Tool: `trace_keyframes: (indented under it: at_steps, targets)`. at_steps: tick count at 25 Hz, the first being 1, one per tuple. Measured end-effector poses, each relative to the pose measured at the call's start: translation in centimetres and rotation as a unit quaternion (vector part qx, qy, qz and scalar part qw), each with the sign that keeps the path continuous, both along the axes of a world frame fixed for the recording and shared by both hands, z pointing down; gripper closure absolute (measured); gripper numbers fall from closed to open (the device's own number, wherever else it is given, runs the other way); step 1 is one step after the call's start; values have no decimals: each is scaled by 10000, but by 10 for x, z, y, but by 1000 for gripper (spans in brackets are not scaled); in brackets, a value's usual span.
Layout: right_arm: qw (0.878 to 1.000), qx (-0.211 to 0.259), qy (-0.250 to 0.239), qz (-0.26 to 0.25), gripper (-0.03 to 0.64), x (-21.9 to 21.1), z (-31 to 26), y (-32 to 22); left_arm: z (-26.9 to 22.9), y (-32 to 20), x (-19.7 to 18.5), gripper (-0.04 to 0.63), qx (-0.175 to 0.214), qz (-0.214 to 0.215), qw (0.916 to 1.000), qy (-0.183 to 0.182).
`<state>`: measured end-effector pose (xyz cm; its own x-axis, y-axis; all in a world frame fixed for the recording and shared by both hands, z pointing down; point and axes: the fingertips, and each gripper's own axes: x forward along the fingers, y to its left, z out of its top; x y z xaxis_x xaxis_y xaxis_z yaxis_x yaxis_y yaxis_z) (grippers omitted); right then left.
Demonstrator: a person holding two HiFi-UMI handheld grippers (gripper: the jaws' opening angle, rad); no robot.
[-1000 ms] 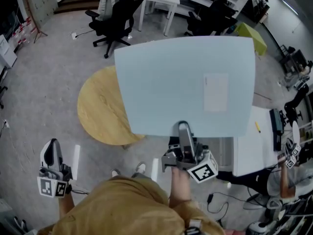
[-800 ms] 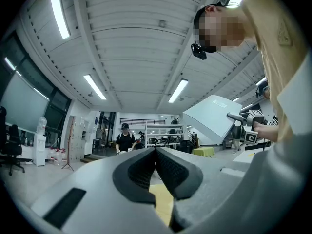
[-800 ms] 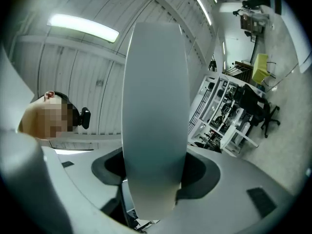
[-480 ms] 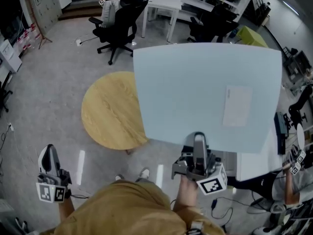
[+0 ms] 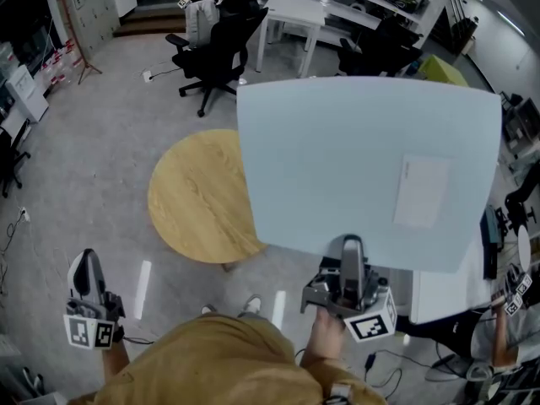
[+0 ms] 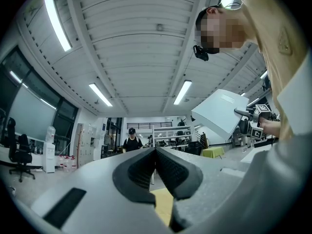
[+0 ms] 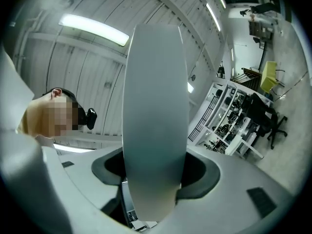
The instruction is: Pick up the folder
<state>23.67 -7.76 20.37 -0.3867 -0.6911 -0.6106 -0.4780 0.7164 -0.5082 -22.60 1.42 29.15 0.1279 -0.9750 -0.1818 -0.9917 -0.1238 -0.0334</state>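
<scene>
Nearest, our tan shirt (image 5: 211,365) fills the bottom of the head view. We hold 2 grippers.

The left gripper (image 5: 84,264) sits low at the left by our hip, well apart from everything else. In its own view the left gripper (image 6: 155,156) has its 2 pads pressed together with nothing between them.

The right gripper (image 5: 352,251) is raised in front of us, and its jaws clamp the near edge of the folder (image 5: 363,159). In its own view the right gripper (image 7: 155,174) has the folder (image 7: 156,101) standing edge-on between the pads, which press on both faces.

The folder is pale blue, up in the air and tilted, with 1 white label (image 5: 422,191) on its right half. In the left gripper view the folder (image 6: 222,112) shows high at the right.

Below and beyond it a round wooden table (image 5: 198,197) stands on the grey floor (image 5: 93,125), its right part hidden by the folder. Farther off are a black chair (image 5: 215,40) and a white desk (image 5: 291,11). A person (image 6: 131,141) in black stands far back in the left gripper view.
</scene>
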Motion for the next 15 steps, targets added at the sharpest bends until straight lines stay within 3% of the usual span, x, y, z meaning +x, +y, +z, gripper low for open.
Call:
trace_keyframes:
  at_steps: [9, 15]
  targets:
    - [9999, -30, 69, -88, 348, -3, 0, -22, 0, -8, -3, 592, 23, -144, 9999, -23]
    - [9994, -56, -153, -299, 348, -8, -1, -43, 1, -17, -7, 592, -10, -259, 9997, -6]
